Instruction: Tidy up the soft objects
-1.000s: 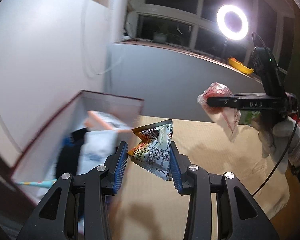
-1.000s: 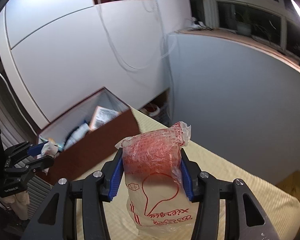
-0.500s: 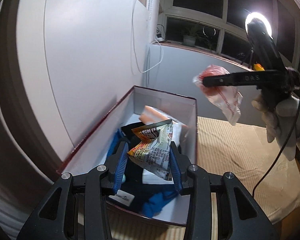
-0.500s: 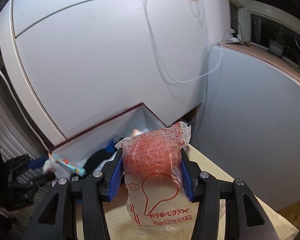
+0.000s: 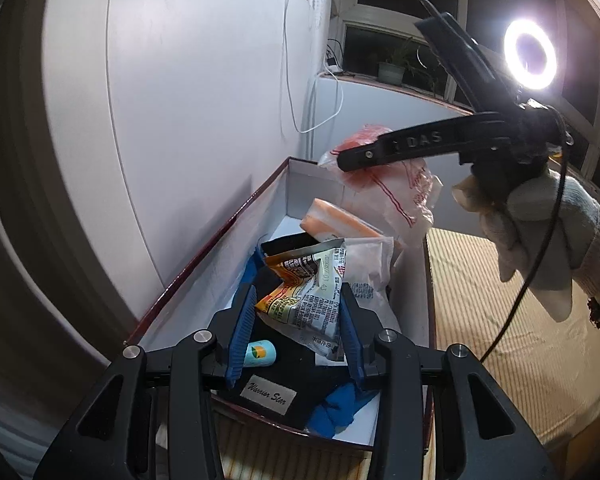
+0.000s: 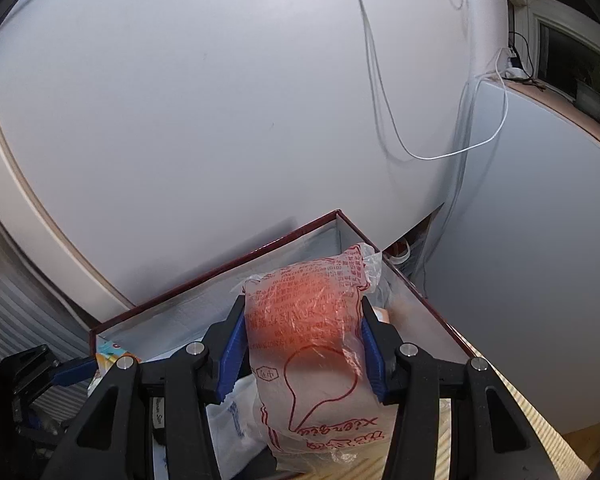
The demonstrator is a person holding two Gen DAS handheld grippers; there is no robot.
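Now each hand-held gripper pinches its load above the box: left hand-held gripper the snack packet, right hand-held gripper the red-printed bag, at 1 o'clock from the left.

Crinkly glossy foil snack packet; thin clear red-printed plastic bag; matt white-lined maroon cardboard box; smooth blue plastic fingers; ribbed beige woven mat surface; knit white glove.

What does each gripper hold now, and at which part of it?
The left gripper pinches a crinkled orange-and-silver snack packet by its lower sides. The right gripper clamps a clear red-printed plastic bag across its upper middle.
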